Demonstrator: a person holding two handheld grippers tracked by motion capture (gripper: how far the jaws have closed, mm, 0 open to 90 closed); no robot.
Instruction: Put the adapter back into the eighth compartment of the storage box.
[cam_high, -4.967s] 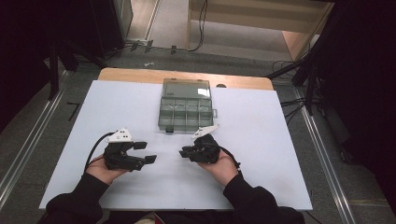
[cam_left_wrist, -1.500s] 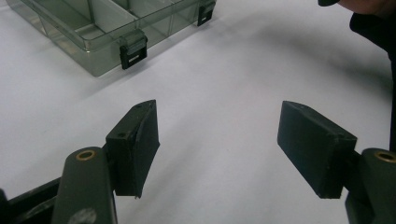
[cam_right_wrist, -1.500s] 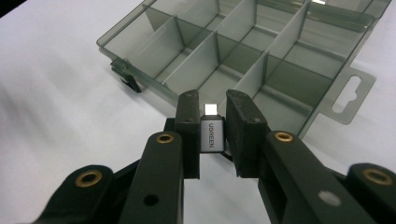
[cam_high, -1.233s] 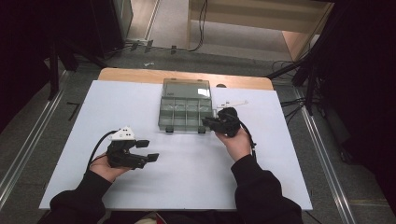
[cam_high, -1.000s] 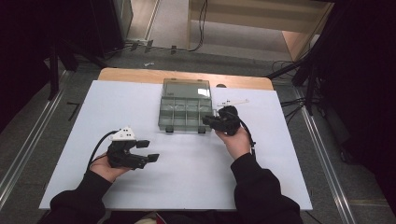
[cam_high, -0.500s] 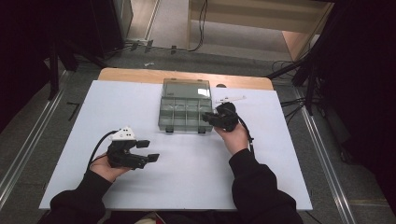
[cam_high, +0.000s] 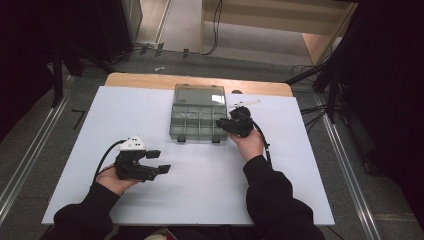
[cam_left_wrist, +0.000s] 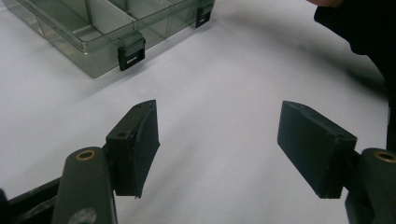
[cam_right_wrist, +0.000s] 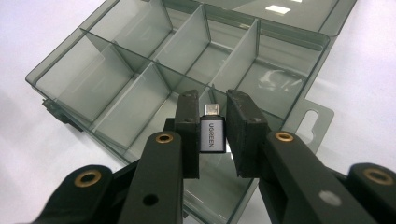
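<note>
Seemingly, adapter (cam_right_wrist: 214, 133) sits clamped in right claw (cam_right_wrist: 212, 135).

The table (cam_high: 165, 95), wooden at its far edge, carries a white sheet (cam_high: 210, 190) over nearly all of its top. On the sheet, toward the far side, sits 1 clear compartment box (cam_high: 199, 117), lid open.

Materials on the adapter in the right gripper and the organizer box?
Adapter: looks like matte grey metal, likely aluminium, with printed lettering and a shiny plug tip. Organizer box: smoky clear plastic, glossy; dividers show through and light glares off it. Latches seem black plastic.
</note>
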